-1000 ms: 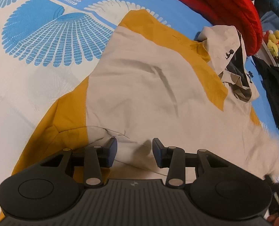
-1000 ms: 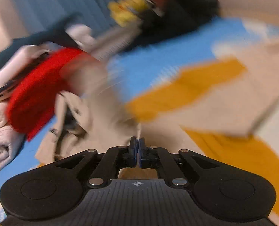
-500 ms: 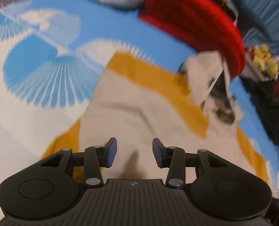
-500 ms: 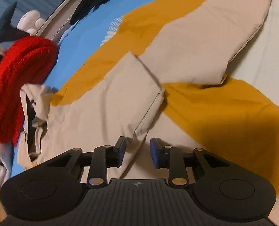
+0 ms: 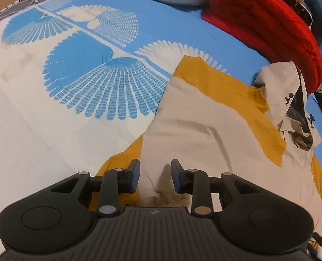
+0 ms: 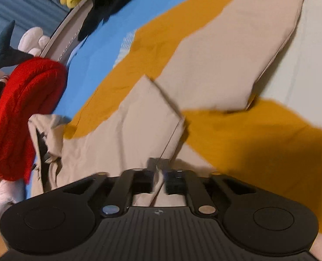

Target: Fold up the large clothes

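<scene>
Beige and mustard cloth makes up the jacket (image 5: pixel 206 117), which lies spread flat on the bed (image 5: pixel 41 134), its hood (image 5: pixel 291 100) bunched at the far end next to a red blanket (image 5: pixel 265 26). Its long axis runs away from both pairs of tongs, from the hem at their tips to that hood.

In the right wrist view a folded-in sleeve (image 6: pixel 139 119) lies on the jacket's body, its seamed edge running straight back into the right tongs (image 6: pixel 159 180). Their jaws are closing with that edge between them; motion blur hides whether the pads already press it.

The left tongs (image 5: pixel 154 178) sit over the near beige hem, just inside the mustard side panel. Their jaws are closing too, still parted, with a small ridge of cloth rising between them and no pad on it.

Judging from this, both hands stand at the same near end, so a fold would likely carry the hem away, toward the hood. Neither is clearly closer.
</scene>
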`<state>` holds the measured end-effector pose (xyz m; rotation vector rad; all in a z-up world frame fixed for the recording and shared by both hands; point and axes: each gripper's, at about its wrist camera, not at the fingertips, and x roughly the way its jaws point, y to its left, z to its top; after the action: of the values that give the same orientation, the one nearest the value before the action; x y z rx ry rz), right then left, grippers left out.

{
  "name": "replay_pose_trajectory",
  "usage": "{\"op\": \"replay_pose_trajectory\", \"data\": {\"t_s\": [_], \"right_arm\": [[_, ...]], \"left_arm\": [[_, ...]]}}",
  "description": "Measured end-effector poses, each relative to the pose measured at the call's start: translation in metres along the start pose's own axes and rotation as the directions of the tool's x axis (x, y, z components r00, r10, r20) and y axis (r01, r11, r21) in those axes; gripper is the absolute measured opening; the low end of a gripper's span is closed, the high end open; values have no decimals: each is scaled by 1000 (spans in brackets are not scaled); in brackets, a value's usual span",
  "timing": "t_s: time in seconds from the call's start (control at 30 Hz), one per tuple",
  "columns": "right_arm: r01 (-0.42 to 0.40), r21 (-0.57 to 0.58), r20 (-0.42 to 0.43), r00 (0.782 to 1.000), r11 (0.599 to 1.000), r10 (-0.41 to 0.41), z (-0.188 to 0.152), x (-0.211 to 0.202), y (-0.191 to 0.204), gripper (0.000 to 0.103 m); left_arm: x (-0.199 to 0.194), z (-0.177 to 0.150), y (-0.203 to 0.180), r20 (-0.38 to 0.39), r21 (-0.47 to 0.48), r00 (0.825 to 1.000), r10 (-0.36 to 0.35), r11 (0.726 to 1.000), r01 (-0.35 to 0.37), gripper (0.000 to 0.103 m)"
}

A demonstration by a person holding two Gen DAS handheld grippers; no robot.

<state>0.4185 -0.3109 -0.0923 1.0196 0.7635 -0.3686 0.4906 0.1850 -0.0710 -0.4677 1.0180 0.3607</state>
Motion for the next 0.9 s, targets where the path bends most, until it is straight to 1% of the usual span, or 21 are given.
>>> {"op": "replay_pose_trajectory", "data": {"t_s": [0.03,0.07,0.13,0.3,0.33,0.37,0.4,0.43,0.47,0.5,0.53,0.6,0.67,0.7,0.77,0.8,0.83,0.9], "right_arm": [[4,-5,-6,1000,1000,-4,-1,-1,-1,36],[10,-10,-14,1000,1000,-10,-2,1,-1,39],[1,-8,-17,1000,1000,-1,0,4,-2,39],[-48,10,-35,998,999,48,9,10,-4,40],[-56,11,-35,998,998,57,10,9,-6,33],[-64,2,-28,998,998,64,10,8,-6,14],[-72,-8,-13,997,997,72,10,6,-4,12],[-78,-14,9,997,997,78,9,1,-3,8],[-71,-24,39,997,997,72,8,-8,1,7],[-60,-37,73,995,998,62,6,-17,6,7],[-51,-46,97,994,998,55,5,-23,8,7],[6,-59,125,992,998,2,4,-31,12,7],[69,-62,112,992,996,-62,7,-22,7,13],[94,-65,106,991,993,-87,9,-18,4,15],[136,-57,119,985,989,-128,10,-20,-1,23],[141,-73,147,981,987,-129,9,-24,2,23],[158,-112,193,972,981,-134,7,-30,9,23],[197,-177,305,942,964,-137,4,-43,24,24]], "left_arm": [[1,0,0,-2,0,1000,3,1000,-3,34],[1,-1,-2,2,7,1000,6,1000,-6,34],[0,-3,-3,23,23,1000,-5,1000,5,34],[-6,-7,-11,60,96,998,-9,995,3,35],[-7,-8,-14,65,109,998,-10,994,3,35],[-8,-9,-16,67,120,998,-13,993,5,35],[-8,-9,-18,67,129,998,-19,992,10,35],[-8,-10,-19,64,136,998,-25,991,16,35],[-7,-10,-20,58,140,998,-32,990,23,35],[-6,-11,-21,48,143,998,-38,989,31,35],[-4,-11,-22,32,145,998,-45,989,40,38],[4,-13,-21,-25,133,998,-63,989,65,41],[10,-16,-19,-60,122,996,-59,990,66,41],[11,-17,-20,-62,129,997,-56,990,64,41],[7,-17,-23,-46,136,998,-51,989,57,41],[3,-17,-23,-36,136,998,-58,989,63,41],[0,-17,-25,-28,140,997,-69,987,72,41],[-1,-18,-29,-26,159,997,-76,984,79,41]]}}
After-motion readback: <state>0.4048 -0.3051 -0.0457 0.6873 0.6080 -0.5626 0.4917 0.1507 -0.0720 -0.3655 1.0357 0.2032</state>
